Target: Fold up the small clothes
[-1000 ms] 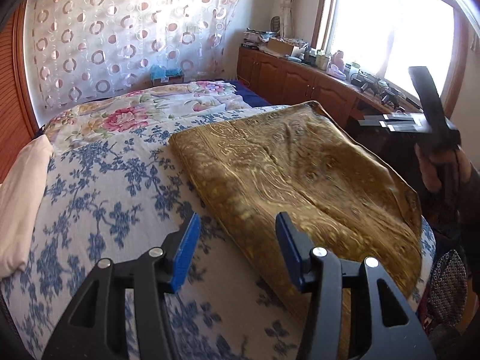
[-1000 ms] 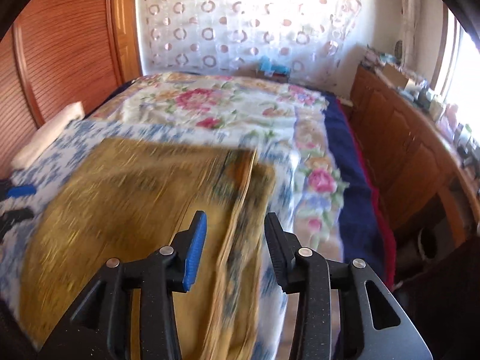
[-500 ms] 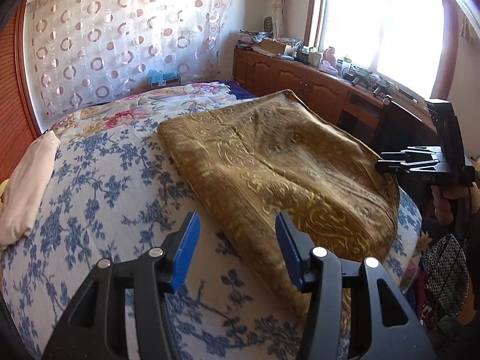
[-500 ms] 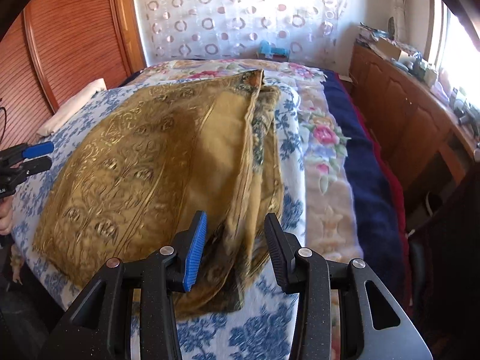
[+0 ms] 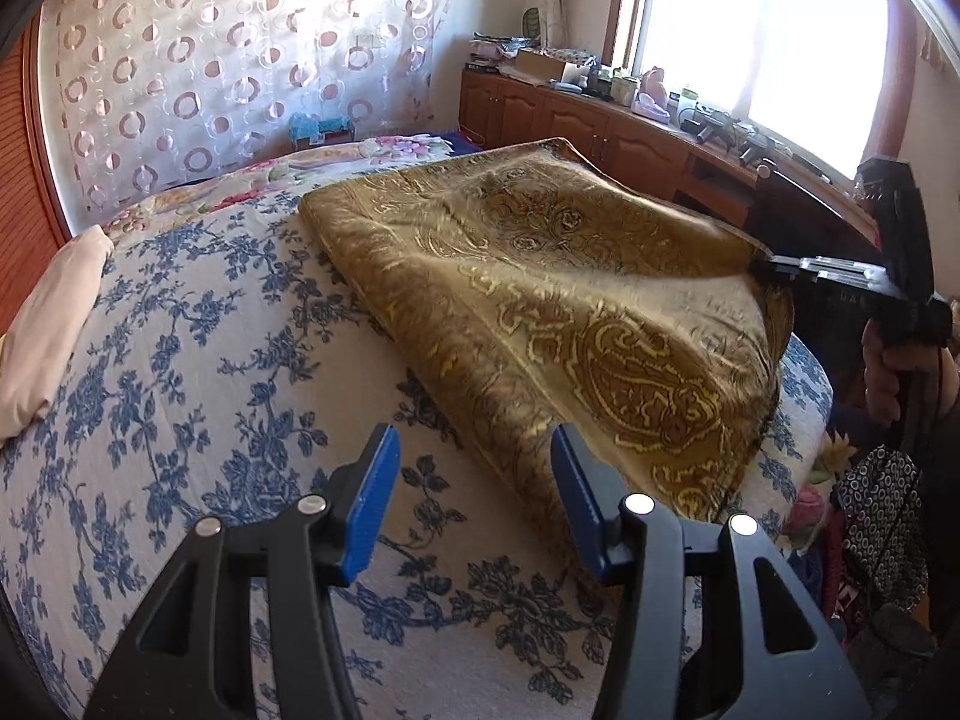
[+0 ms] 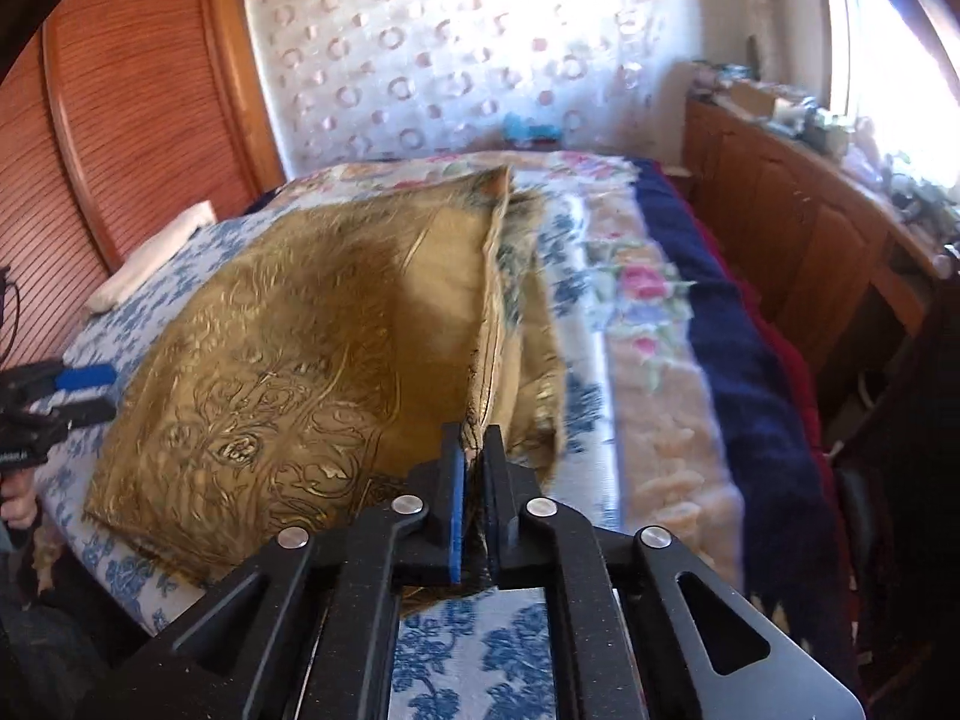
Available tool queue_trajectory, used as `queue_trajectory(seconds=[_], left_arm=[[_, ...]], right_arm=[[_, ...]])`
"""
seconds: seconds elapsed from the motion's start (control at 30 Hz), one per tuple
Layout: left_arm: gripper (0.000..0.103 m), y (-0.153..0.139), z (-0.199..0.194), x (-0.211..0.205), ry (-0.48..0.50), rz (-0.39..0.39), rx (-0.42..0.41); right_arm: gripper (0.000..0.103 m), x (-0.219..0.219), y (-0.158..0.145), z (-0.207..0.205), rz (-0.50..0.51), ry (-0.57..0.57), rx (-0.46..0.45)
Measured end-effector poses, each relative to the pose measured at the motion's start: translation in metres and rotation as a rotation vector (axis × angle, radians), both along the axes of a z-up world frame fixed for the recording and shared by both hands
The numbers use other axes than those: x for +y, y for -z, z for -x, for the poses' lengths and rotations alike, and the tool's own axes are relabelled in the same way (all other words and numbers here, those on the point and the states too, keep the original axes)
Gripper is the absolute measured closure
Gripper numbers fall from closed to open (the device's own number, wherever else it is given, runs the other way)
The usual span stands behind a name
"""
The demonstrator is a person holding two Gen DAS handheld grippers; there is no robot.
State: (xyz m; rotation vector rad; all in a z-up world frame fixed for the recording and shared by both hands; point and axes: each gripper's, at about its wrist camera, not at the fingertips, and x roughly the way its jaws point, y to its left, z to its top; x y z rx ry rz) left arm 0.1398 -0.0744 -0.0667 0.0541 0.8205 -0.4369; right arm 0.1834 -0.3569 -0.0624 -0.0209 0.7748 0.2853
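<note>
A gold paisley cloth point(image 5: 570, 300) lies spread on the bed, folded double. My right gripper point(image 6: 474, 450) is shut on the cloth's point(image 6: 288, 360) near edge, pinching the layers between its pads. From the left wrist view the right gripper point(image 5: 780, 267) holds that edge raised off the bed, at the far right. My left gripper point(image 5: 474, 450) is open just above the sheet, and the cloth's other near corner lies against its right finger point(image 5: 570, 480). Nothing is pressed between its pads. The left gripper point(image 6: 84, 387) also shows at the left edge of the right wrist view.
The bed wears a blue-flowered sheet point(image 5: 180, 420), with a pink floral blanket point(image 6: 636, 300) beyond it. A cream pillow point(image 5: 48, 324) lies at the left. A wooden cabinet point(image 5: 600, 126) with clutter runs under the window. Patterned bags point(image 5: 882, 528) sit by the bed's right side.
My right gripper has closed on the cloth's edge and lifted it. My left gripper has drifted slightly toward the cloth's near corner and stayed open.
</note>
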Motion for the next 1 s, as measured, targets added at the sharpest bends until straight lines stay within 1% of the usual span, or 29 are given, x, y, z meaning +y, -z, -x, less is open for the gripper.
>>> queue_trajectory(seconds=[0.07,0.13,0.27,0.4,0.47,0.5,0.53,0.57,0.6,0.63,0.8,1.0], left_arm=[[0.051,0.002,0.002,-0.002,0.008,0.009,0.008],[0.051,0.005,0.003,-0.005,0.019,0.015,0.018],[0.051,0.010,0.006,-0.009,0.029,0.018,0.029],[0.051,0.013,0.006,-0.012,0.030,0.017,0.037],[0.051,0.014,0.007,-0.013,0.033,0.014,0.040],[0.051,0.014,0.007,-0.013,0.034,0.014,0.040],[0.051,0.015,0.008,-0.014,0.034,0.014,0.042],[0.051,0.016,0.008,-0.014,0.036,0.014,0.043],[0.051,0.016,0.008,-0.015,0.037,0.015,0.044],[0.051,0.017,0.008,-0.015,0.038,0.015,0.046],[0.051,0.019,0.008,-0.017,0.044,0.016,0.056],[0.051,0.021,0.014,-0.020,0.069,0.036,0.069]], right_arm=[[0.101,-0.007,-0.005,0.005,-0.016,0.024,-0.022],[0.101,-0.010,-0.005,0.005,-0.033,0.028,-0.015],[0.101,-0.008,0.007,0.002,-0.027,0.028,0.017],[0.101,-0.007,0.012,0.003,-0.029,0.032,0.019],[0.097,-0.008,0.013,0.004,-0.028,0.038,0.013],[0.091,-0.007,0.014,0.004,-0.024,0.043,0.013],[0.080,-0.007,0.015,0.004,-0.009,0.052,0.015],[0.075,-0.007,0.017,0.003,0.001,0.058,0.016],[0.066,-0.006,0.018,0.003,0.007,0.062,0.017],[0.060,-0.006,0.019,0.002,0.009,0.062,0.020],[0.055,-0.005,0.028,0.002,0.014,0.070,0.047],[0.054,-0.002,0.033,0.004,0.016,0.071,0.056]])
